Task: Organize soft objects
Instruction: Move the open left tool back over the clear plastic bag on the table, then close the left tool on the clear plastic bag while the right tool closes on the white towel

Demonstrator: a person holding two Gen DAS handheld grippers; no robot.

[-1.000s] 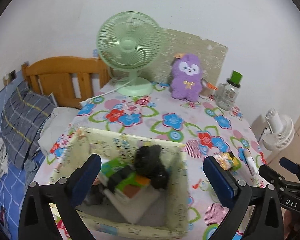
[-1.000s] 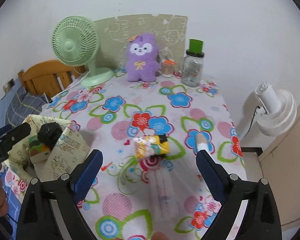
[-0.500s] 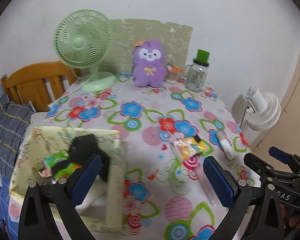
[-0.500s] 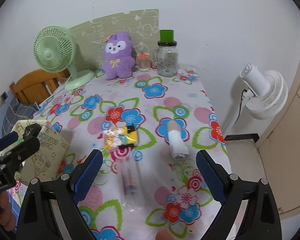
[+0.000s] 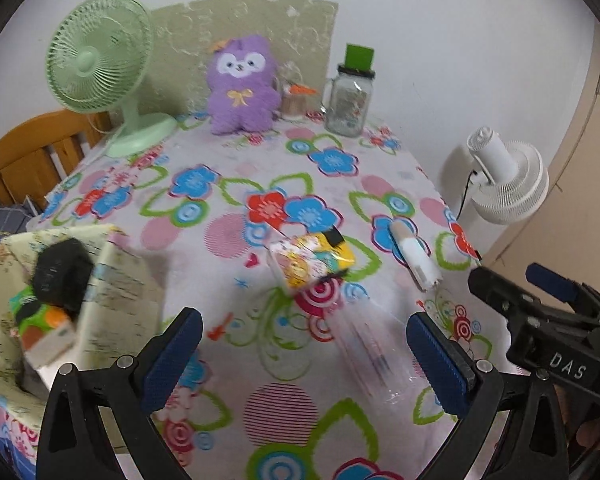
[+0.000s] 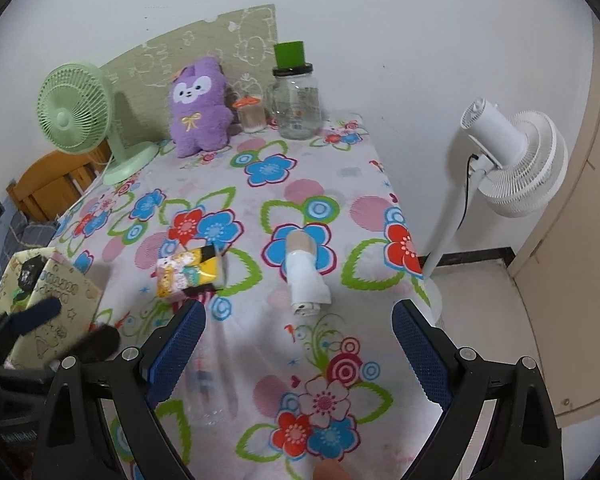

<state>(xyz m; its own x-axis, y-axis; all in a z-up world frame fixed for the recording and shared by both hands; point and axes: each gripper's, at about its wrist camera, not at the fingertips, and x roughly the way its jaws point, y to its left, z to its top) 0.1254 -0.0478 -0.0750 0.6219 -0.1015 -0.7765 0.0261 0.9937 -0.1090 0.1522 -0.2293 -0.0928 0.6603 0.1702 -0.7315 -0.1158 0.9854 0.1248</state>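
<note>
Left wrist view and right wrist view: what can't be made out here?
- Clear tube: motion-blurred in both views; contents unreadable.
- Fabric box: in the left wrist view its front wall hides what lies under the black soft item.
- Small jar: too small to identify contents.
- Yellow packet: print blurred.

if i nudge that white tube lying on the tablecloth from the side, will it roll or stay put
The white tube lies on its side and looks round in section, so a sideways nudge would probably roll it. It sits near the table's right edge, so it might roll off. It looks small, likely light; the cloth may slow it.
</note>
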